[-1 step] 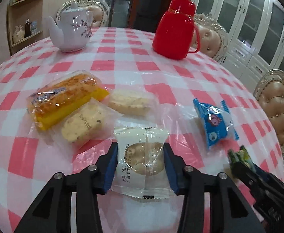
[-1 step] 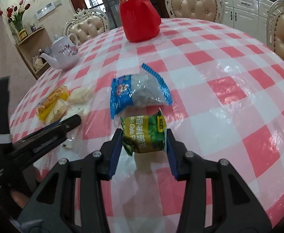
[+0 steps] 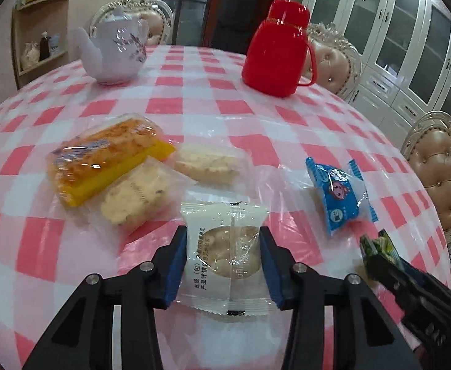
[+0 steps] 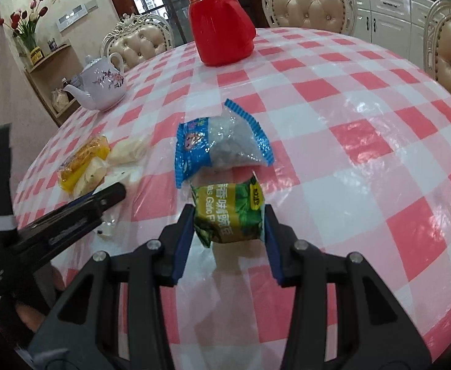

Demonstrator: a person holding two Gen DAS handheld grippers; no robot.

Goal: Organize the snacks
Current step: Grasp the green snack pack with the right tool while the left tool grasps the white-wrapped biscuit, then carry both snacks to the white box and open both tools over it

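Observation:
My left gripper [image 3: 224, 262] is shut on a clear-and-white wrapped pastry [image 3: 225, 256], held just in front of three snacks on the table: an orange cake pack [image 3: 102, 160] and two pale pastries [image 3: 136, 199] [image 3: 208, 165]. My right gripper [image 4: 228, 219] is shut on a green pea snack packet [image 4: 228, 212], just in front of a blue snack bag [image 4: 222, 145] lying on the table. The blue bag also shows in the left wrist view [image 3: 339, 195], with the right gripper and its green packet [image 3: 376, 246] at lower right.
A round table with a pink-and-white checked cloth [image 3: 194, 104] carries a white teapot [image 3: 114, 52] and a red thermos jug [image 3: 276, 49] at the far side. Padded chairs [image 4: 308, 0] ring the table. White cabinets stand behind.

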